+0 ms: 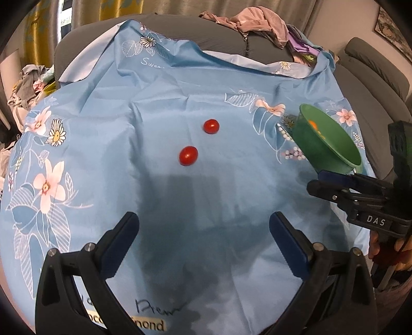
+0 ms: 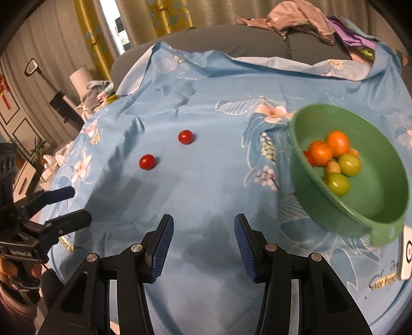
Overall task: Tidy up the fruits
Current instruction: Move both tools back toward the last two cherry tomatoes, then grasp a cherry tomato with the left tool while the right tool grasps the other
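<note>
We see a light blue floral cloth (image 1: 159, 103) spread over a grey sofa, curtains behind, a heap of clothes (image 1: 257, 20) on the sofa back.

Left wrist view: left gripper (image 1: 203, 247) low over bare cloth, fingers wide apart, nothing between them. Two red cherry tomatoes on the cloth ahead, near one (image 1: 188, 155) and far one (image 1: 211, 126), close together but not touching. Green bowl (image 1: 332, 144) at right, tilted as seen here; we only make out a bit of orange inside. Right gripper (image 1: 319, 180) comes in from the right edge, just beside the bowl's rim.

Right wrist view: right gripper (image 2: 203, 247) fingers moderately apart, empty, above cloth. Bowl (image 2: 381, 195) to the right holds two oranges (image 2: 329, 147), two green fruits (image 2: 343, 172), a small pale fruit and something red partly hidden by the wall. The two tomatoes (image 2: 147, 162) (image 2: 185, 136) lie left of centre, well apart from the bowl. Left gripper (image 2: 69, 203) at far left, jaws apart, a hand (image 2: 15, 270) on its handle.
</note>
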Action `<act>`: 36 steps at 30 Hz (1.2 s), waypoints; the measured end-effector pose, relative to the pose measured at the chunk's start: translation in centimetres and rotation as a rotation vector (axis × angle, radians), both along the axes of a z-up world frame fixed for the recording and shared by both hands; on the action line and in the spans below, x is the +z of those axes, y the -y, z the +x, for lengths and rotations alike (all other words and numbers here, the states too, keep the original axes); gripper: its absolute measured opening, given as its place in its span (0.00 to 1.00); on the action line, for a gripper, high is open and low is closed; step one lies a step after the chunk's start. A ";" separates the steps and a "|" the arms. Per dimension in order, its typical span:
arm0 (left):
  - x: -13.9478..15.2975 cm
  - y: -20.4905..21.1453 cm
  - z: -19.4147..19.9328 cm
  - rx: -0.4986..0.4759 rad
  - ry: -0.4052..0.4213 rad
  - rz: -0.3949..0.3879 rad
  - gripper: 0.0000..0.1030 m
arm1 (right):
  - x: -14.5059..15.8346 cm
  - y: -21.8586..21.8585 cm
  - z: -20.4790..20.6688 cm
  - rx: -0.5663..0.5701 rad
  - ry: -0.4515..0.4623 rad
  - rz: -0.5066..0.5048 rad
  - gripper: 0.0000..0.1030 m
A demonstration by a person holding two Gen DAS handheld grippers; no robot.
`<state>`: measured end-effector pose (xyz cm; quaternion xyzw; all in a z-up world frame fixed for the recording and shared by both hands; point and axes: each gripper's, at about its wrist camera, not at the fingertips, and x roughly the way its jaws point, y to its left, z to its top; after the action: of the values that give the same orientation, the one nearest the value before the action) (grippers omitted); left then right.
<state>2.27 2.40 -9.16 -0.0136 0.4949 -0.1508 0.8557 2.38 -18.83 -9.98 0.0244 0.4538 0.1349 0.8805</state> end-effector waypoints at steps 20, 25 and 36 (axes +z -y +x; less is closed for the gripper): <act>-3.1 0.6 6.7 -0.064 -0.023 -0.006 0.74 | -2.3 -4.5 10.7 0.103 -0.029 -0.036 0.48; -3.8 0.8 8.1 -0.074 -0.028 0.010 0.66 | -3.2 -6.2 13.2 0.148 -0.039 -0.062 0.48; -6.0 1.4 10.6 -0.073 -0.048 0.059 0.45 | -4.5 -7.6 15.9 0.163 -0.040 -0.070 0.48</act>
<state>12.89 1.04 -15.12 0.0263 0.5199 -0.1669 0.8374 18.33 -11.18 -14.51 -0.0408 0.4764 0.1898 0.8575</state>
